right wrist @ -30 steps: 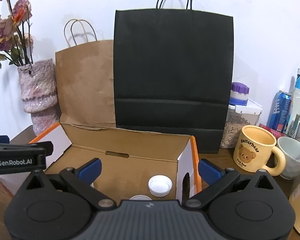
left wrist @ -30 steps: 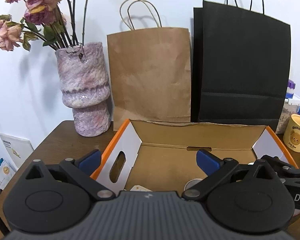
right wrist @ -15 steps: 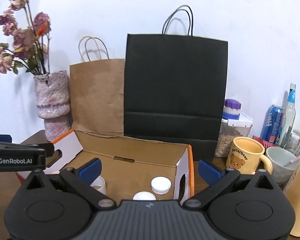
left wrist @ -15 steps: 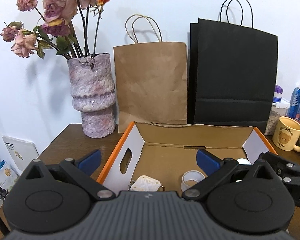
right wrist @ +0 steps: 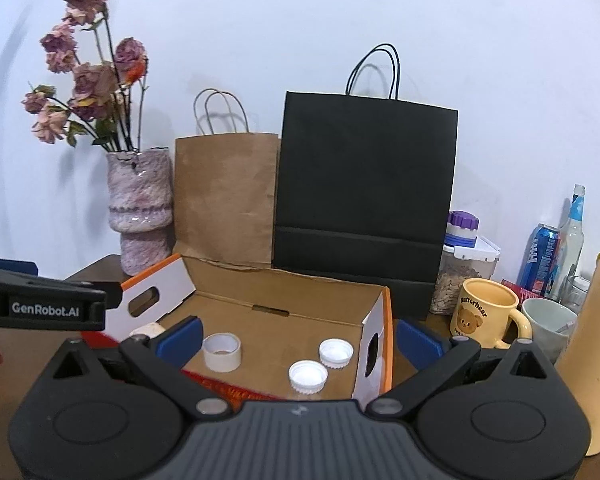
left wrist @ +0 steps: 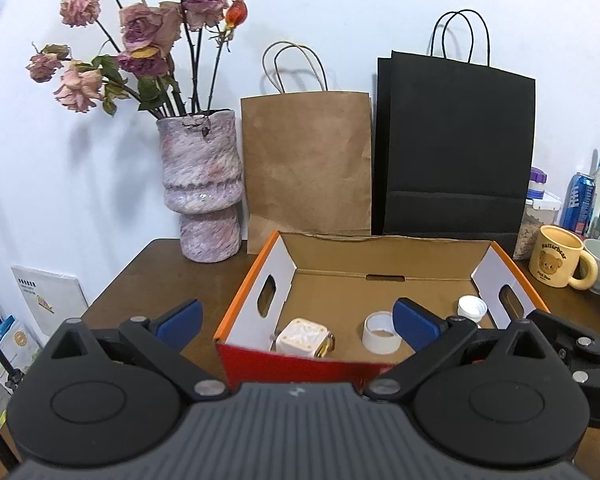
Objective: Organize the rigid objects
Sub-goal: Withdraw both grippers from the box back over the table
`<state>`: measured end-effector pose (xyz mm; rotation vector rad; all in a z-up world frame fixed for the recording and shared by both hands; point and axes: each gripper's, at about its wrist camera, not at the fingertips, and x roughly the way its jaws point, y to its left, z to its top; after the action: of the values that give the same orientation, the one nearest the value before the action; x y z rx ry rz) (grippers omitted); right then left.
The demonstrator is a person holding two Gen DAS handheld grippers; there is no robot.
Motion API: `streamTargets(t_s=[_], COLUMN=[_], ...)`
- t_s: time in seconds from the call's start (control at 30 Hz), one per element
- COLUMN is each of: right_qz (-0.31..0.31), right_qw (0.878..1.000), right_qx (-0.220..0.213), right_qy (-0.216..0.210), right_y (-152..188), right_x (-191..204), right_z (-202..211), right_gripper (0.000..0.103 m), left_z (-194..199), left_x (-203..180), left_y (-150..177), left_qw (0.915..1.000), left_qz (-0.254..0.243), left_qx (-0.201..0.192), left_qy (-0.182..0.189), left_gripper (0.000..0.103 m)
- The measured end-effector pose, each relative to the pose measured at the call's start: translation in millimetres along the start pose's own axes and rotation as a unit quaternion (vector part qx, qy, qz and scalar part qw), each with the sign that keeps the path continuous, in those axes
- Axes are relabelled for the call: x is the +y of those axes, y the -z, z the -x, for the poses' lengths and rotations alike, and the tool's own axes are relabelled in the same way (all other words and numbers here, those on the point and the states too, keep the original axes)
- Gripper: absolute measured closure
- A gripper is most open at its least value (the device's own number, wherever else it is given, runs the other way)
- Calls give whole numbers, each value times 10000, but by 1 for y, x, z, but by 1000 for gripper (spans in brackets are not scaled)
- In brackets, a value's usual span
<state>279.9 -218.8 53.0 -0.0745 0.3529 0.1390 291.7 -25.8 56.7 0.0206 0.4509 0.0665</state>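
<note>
An open cardboard box with an orange rim and white end walls sits on the brown table. Inside lie a cream cube-shaped object, a white tape roll and a white cap. The right wrist view shows the box, the tape roll and two white caps. My left gripper is open in front of the box's near wall, holding nothing. My right gripper is open too, before the box's right half, and empty.
Behind the box stand a pink vase of dried roses, a brown paper bag and a black paper bag. To the right are a yellow bear mug, a grey cup, a jar, a can, a bottle and a tall cream container.
Both grippers have drawn back and upward from the box. Its near wall and more of its contents have come into view. Both stay open.
</note>
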Motion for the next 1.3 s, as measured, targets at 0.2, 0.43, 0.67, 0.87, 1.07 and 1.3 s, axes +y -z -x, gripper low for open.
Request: streamTargets(t_s=[0.2,0.43,0.67,0.87,1.07,1.3], right_qz=[0,44,84,137,164,215], right_qw=[10000,9998,9994,9986,9978,9958], right_qx=[47,140,286,460,636,882], right_qy=[-59,-138,-196,-202,-106,72], right_y=[10,25,42,58,75,94], right_x=[8,21,31,37,36,28], right_z=[22,45,63,74,82,83], right_gripper=[0,0,0,0,0,0], left_z=[22,46,65,75,79,77], left_x=[8,18,29,36,40,42], left_y=[10,23,43,62,81,97], left_qw=[10000,9999,9997,9993,9987,9983], left_qz=[34,-4,-100,-222,-270,-247], left_qx=[69,116,199,308,441,510], left_qy=[2,59,67,22,48,131], left_gripper=[0,0,0,0,0,0])
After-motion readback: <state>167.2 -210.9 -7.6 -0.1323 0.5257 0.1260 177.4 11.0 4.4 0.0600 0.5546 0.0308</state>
